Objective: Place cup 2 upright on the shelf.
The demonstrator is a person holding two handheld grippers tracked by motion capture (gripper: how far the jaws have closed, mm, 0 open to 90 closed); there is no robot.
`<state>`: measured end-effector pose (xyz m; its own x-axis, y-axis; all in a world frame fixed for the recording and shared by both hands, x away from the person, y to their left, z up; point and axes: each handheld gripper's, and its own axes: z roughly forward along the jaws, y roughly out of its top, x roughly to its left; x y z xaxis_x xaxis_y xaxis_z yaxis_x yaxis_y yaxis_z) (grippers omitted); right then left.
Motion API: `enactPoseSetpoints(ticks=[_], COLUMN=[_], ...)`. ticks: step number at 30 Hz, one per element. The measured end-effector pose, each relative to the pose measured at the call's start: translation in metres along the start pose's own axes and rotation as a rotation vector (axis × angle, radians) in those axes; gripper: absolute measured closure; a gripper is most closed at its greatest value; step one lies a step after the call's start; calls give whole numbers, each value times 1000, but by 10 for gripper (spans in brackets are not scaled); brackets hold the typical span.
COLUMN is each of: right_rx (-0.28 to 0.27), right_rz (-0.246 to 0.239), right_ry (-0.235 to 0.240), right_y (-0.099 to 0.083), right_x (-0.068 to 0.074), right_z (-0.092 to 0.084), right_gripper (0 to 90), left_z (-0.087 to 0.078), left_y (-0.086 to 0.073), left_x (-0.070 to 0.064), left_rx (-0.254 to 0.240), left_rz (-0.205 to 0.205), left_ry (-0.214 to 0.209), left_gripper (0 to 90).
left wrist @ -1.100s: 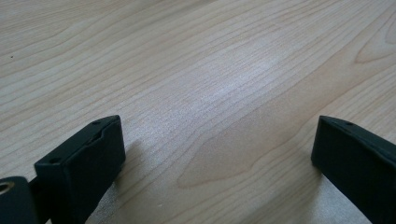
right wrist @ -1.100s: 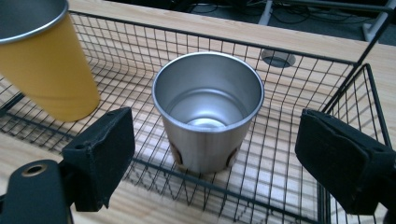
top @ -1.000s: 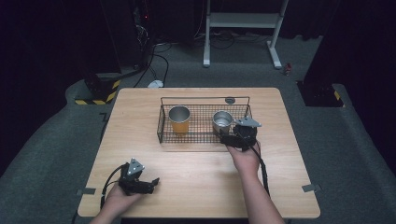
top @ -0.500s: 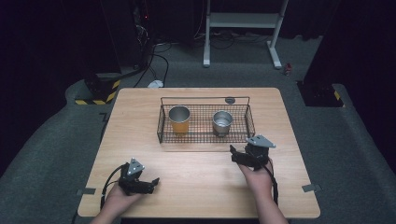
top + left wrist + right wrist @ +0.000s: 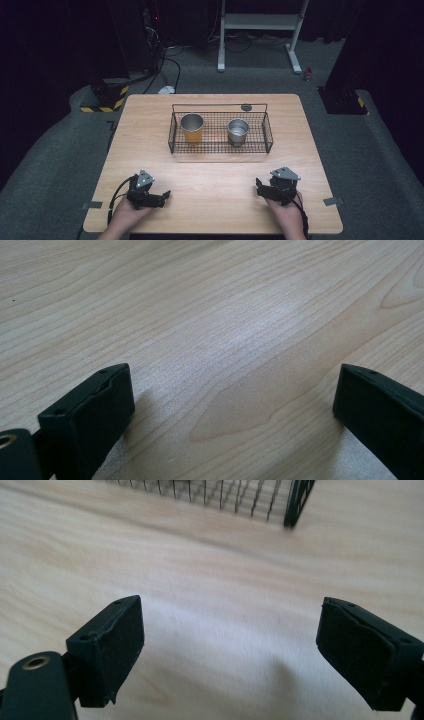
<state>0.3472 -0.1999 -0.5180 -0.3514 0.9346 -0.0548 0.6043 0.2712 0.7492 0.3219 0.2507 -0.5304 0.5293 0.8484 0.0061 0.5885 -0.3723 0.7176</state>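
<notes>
High view: wire basket [image 5: 220, 150] mid-bench, two cups inside; both hands low at near edge of bench [image 5: 150, 125].
Task things: orange cup [image 5: 192, 128] upright in left part of basket; steel cup [image 5: 238, 131] upright in right part, well apart from orange cup.
Left tongs [image 5: 166, 194]: resting near bench's near-left corner; jaws wide apart, nothing between them, bare wood underneath in left gripper view [image 5: 235, 405].
Right tongs [image 5: 259, 184]: near bench's near-right corner, jaws spread wide, holding nothing; right gripper view [image 5: 230, 650] blurred, basket corner [image 5: 295, 500] ahead at top edge.
Key relation: both cups lie away from person, beyond both tongs; steel cup roughly straight ahead of right tongs, slightly toward centre; orange cup ahead of left tongs, further off to its right.
Long axis: basket runs left to right across bench; cups vertical, mouths up.
Nearer hand: right for steel cup, left for orange cup, by judgement.
Stage: likely both cups placed, hands parked clear.
Risk: basket's near wall stands between tongs and cups; any reach probably needs to come from above.
</notes>
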Motion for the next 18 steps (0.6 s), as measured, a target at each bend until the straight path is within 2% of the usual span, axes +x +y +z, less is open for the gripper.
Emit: enactPoseSetpoints(ticks=[2, 6, 7, 8, 18], right_rx=[40, 49, 52, 67, 68], right_rz=[-4, -13, -7, 28, 44], right_ry=[-5, -15, -7, 17, 9], right_y=[-6, -9, -9, -9, -9], right_x=[-1, -2, -2, -5, -2], right_z=[2, 0, 0, 0, 1], right_gripper=[117, 117, 117, 115, 116], left_z=[0, 0, 0, 0, 0], left_y=[0, 0, 0, 0, 0], left_x=[0, 0, 0, 0, 0], left_rx=[-1, -2, -2, 0, -5], left_rz=[-2, -4, -3, -2, -9], left_ry=[0, 0, 0, 1, 2], left_gripper=[35, 38, 38, 38, 41])
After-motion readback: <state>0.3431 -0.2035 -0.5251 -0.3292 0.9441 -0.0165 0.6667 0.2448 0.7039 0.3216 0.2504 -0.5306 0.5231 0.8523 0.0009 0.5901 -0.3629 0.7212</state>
